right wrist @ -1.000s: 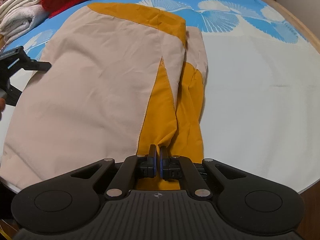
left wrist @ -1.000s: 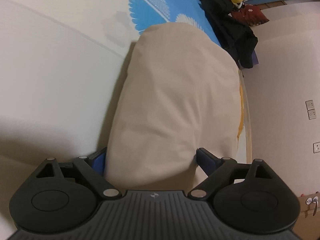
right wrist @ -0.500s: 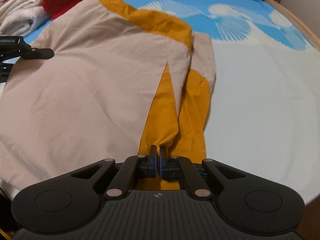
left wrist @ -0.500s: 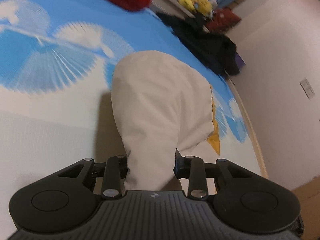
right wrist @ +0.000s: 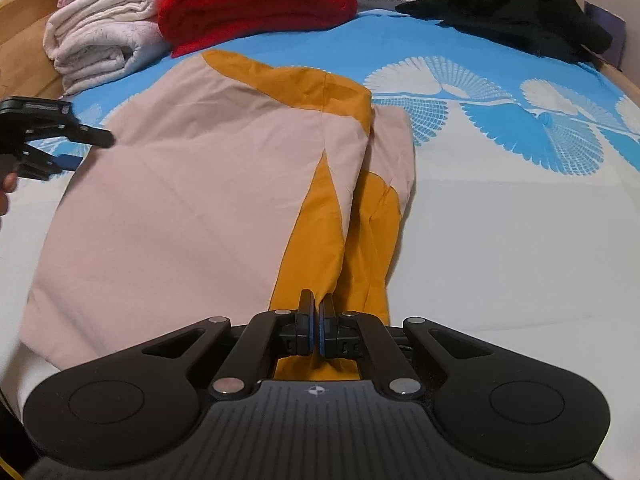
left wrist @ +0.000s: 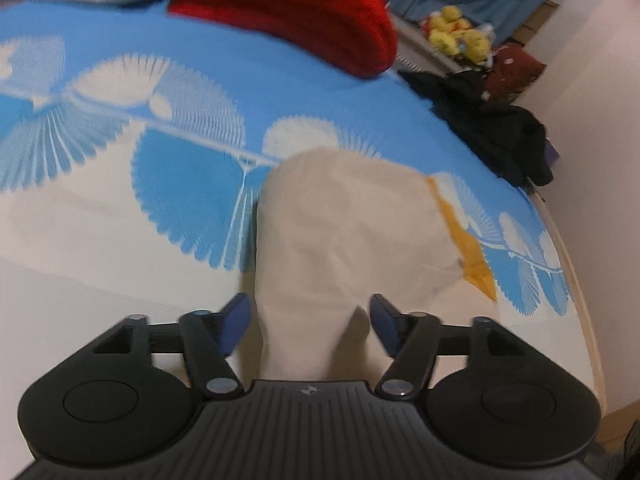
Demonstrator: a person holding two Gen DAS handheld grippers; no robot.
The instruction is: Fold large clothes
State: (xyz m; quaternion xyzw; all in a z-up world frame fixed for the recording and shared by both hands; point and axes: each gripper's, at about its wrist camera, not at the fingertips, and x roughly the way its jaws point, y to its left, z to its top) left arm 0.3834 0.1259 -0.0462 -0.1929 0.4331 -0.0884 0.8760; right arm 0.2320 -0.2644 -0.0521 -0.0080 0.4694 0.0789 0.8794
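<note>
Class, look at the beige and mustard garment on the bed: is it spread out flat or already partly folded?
Partly folded. In the right wrist view the garment has its right side doubled over, mustard layers overlapping, and the right tool pinches that folded edge.

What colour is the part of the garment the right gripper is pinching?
Mustard yellow; the rest of the garment is beige. Clearest in the right wrist view.

A beige garment [right wrist: 192, 200] with mustard-yellow panels lies spread on the bed, partly folded, its right side doubled over; a yellow fold at its near edge is lifted.
</note>
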